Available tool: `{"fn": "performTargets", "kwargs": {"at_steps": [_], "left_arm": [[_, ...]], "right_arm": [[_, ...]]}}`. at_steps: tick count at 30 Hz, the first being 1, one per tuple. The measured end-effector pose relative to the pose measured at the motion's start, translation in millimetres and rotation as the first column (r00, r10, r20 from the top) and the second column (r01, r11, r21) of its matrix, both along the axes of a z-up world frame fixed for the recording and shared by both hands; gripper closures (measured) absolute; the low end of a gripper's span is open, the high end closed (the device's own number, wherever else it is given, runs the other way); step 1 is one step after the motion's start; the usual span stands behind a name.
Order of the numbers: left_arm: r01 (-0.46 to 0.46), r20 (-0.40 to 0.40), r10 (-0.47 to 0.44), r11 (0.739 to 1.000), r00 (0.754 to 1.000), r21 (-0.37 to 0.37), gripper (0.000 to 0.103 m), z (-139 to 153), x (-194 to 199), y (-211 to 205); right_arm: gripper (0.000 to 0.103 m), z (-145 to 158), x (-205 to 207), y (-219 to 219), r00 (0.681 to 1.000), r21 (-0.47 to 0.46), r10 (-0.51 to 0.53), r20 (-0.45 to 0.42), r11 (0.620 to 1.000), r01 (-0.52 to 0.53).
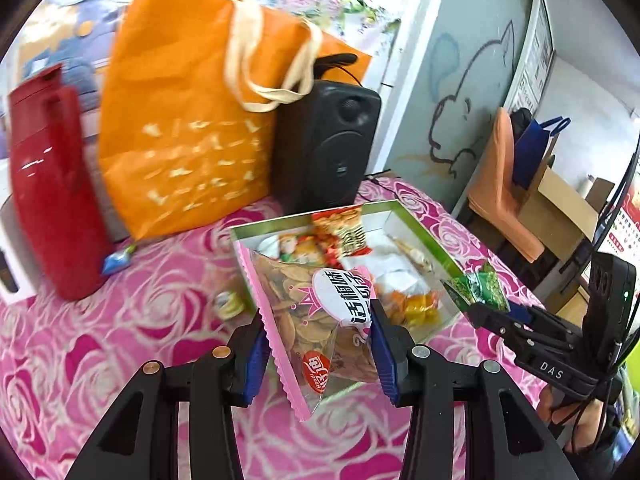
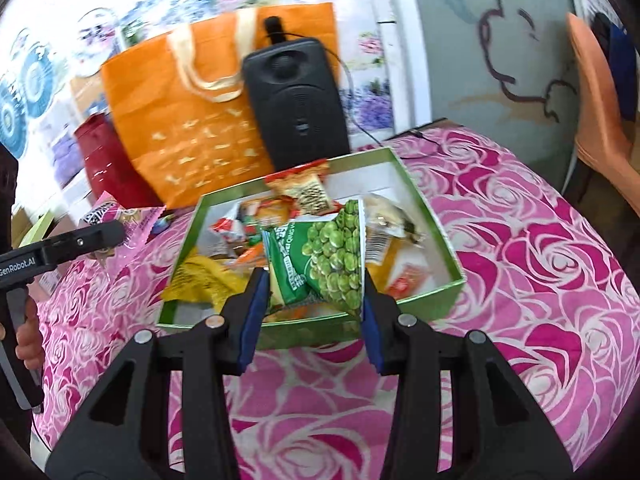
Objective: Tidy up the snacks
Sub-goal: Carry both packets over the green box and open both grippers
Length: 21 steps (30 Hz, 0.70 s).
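Both grippers [image 1: 318, 350] [image 2: 312, 320] hold packets above box rim [image 2: 304, 322].

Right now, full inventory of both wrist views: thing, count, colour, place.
chip bag: 1, clear with pink edge, in left gripper, at box's near-left corner
pea packet: 1, green, in right gripper, over box
box: 1, green rim, white inside, table centre
loose snacks: several, red, yellow, orange, inside box
small wrapped items: 2, blue and yellowish, on cloth left of box
tote bag: 1, orange, behind box
speaker: 1, black, right of tote
jug: 1, red, far left
tablecloth: 1, pink rose print
chair: 1, orange, right background
left hand-held gripper: 1, black, blue pads
right hand-held gripper: 1, black, blue pads
hand: 1, on left gripper's handle
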State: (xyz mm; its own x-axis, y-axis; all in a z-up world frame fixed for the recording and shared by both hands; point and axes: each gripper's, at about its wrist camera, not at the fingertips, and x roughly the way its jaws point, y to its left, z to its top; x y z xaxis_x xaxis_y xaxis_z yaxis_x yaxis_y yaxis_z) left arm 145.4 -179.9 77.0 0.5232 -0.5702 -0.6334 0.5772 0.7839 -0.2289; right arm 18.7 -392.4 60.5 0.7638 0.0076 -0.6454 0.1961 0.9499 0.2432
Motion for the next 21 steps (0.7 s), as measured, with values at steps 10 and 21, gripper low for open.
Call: {"fn": "performTargets", "kwargs": {"at_steps": [10, 21], "left_arm": [[0.017, -0.031, -0.016, 0.999, 0.999, 0.048, 0.057, -22.9, 33.6, -52.9], [-0.004, 0.021, 0.002, 0.998, 1.0, 0.07, 0.012, -27.5, 37.4, -56.5]], "right_arm": [[0.057, -13.8, 16.1, -19.5, 1.0, 0.034, 0.001, -0.021, 0.999, 0.0], [0.001, -24.0, 29.4, -6.4, 0.999, -0.11, 0.046, -0.02, 0.993, -0.048]]}}
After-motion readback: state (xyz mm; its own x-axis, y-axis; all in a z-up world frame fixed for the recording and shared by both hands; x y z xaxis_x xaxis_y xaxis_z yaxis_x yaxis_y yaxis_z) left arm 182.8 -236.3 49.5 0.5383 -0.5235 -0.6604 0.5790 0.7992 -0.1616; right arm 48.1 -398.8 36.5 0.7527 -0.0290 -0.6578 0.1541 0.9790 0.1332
